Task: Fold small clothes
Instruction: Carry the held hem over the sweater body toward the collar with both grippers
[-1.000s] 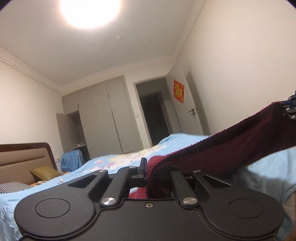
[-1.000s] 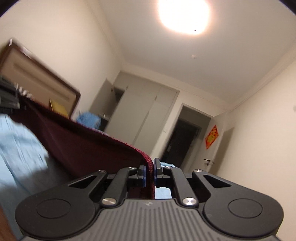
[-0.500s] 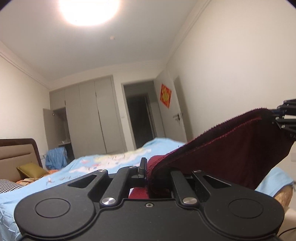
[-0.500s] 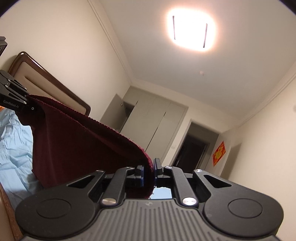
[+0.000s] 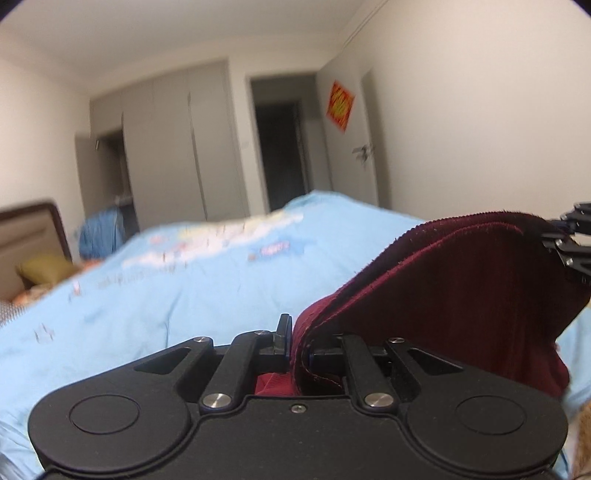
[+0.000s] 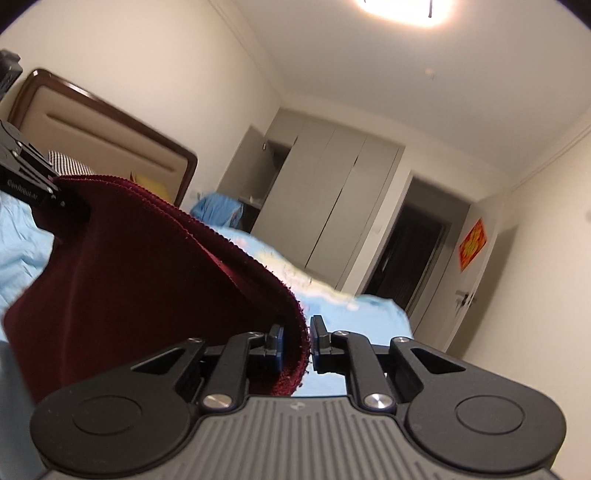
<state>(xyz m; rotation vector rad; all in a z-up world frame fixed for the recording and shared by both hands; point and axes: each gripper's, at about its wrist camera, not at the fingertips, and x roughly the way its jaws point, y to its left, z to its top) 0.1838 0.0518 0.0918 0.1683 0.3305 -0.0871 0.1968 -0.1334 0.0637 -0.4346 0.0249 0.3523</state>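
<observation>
Above the bed (image 5: pixel 192 280), a dark red cloth (image 5: pixel 461 295) hangs doubled between left gripper (image 5: pixel 295 343) and right gripper (image 6: pixel 295 343), both clamped on its ribbed edge; both have tilted lower than before.

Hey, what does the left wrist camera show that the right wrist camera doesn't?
Only the left wrist view shows the left claw up close, shut on the maroon garment, with an olive pillow near the headboard. Only the right wrist view shows the ceiling light and the right claw up close, gripping the garment's other end. Both show the garment stretched between the claws, the blue bedsheet, the grey wardrobe and the red door sign.
</observation>
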